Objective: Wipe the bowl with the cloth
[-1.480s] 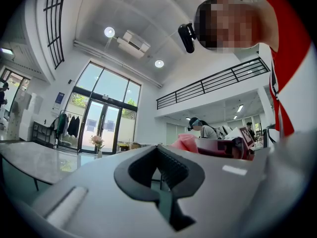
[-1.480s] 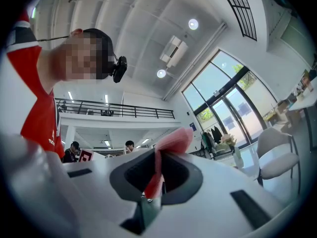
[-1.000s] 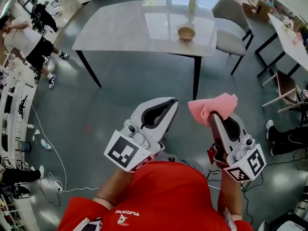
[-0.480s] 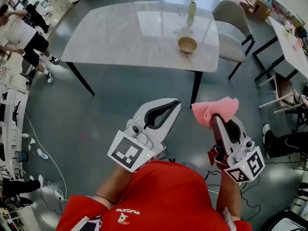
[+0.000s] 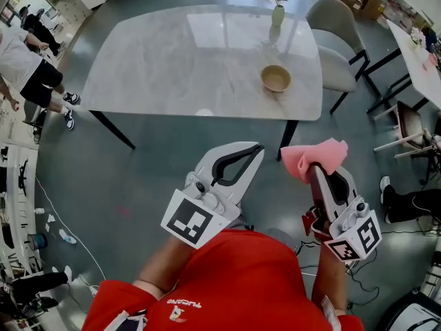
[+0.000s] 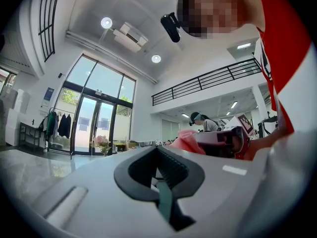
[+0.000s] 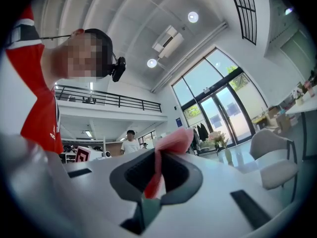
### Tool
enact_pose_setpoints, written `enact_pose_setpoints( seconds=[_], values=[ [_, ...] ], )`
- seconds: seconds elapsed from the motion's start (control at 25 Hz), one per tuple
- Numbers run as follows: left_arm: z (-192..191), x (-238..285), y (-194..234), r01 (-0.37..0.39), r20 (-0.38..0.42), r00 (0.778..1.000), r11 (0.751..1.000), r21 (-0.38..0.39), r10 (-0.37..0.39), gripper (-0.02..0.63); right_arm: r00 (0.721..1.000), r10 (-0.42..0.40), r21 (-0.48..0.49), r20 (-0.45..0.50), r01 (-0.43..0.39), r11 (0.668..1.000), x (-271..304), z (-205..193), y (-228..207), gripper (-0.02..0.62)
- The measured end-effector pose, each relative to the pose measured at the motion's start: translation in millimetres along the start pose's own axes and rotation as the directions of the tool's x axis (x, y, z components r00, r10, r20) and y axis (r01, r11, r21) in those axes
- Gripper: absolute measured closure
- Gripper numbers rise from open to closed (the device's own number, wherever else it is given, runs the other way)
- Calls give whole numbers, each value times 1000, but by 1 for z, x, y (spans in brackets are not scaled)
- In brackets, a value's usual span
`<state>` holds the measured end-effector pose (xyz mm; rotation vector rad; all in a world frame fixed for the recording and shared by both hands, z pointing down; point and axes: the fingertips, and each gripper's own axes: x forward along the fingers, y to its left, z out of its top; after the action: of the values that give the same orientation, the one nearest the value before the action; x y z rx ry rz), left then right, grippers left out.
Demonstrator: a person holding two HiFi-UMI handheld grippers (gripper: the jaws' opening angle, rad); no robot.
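We logged one pink cloth (image 5: 325, 154) pinched in the right gripper's (image 5: 315, 174) jaws, bunched over their tips. The left gripper's (image 5: 252, 149) jaws were closed together, with nothing between them. One tan bowl (image 5: 275, 78) sat on the far table (image 5: 172, 61), right side, near one flower vase (image 5: 277, 11) and well apart from both grippers.

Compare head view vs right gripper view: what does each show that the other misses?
Head view only: the bowl and the floor cables. Right gripper view only: ceiling lights, balcony railing. Both: pink cloth pinched by the right gripper, flower vase, grey chair.
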<state>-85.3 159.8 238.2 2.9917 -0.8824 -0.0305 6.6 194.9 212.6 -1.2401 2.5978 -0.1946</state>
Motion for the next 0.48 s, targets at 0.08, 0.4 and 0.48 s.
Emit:
enact_pose_setpoints(
  seconds=[0.08, 0.4, 0.48],
  values=[
    [-9, 14, 22, 7, -6, 1000, 1000, 5, -7, 601, 1000, -9, -3, -1, 9, 1000, 19, -9, -17, 577],
    [-19, 34, 61, 39, -20, 999, 999, -14, -39, 601, 996, -86, -38, -33, 85, 996, 48, -22, -43, 577],
    [-18, 35, 66, 41, -22, 999, 999, -25, -42, 601, 993, -104, -58, -50, 101, 993, 51, -22, -42, 575]
  ],
)
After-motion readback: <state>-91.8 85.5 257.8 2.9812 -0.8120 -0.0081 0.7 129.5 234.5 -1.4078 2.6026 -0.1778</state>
